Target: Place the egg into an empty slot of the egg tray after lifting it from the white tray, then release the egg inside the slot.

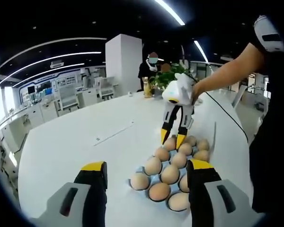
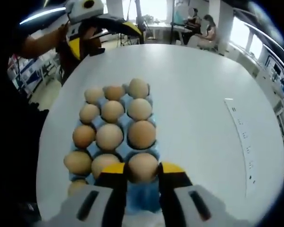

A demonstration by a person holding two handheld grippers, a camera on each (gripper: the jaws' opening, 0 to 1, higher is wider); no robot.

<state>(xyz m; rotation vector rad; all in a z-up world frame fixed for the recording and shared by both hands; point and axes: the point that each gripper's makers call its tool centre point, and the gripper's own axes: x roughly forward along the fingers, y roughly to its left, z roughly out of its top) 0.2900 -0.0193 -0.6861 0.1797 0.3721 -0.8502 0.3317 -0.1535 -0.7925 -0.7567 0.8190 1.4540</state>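
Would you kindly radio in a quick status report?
Right gripper shut on brown egg over blue egg tray. Left gripper open, idle. Nothing obstructing.

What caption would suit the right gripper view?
Right gripper lowering an egg into the blue egg tray on a white table.

White round table [image 1: 75, 142], surface bare apart from a thin white strip with small markings [image 1: 114, 133], lying flat left of centre. At the far edge: a potted green plant [image 1: 166, 75] and, just left of it, a small yellowish bottle [image 1: 146, 88], upright. A white square pillar [image 1: 124, 64] stands behind. Far left, white desks and chairs [image 1: 68, 97]. Lit ceiling strips [image 1: 170, 12] overhead. In the right gripper view, seated people [image 2: 203, 30] at a far table.
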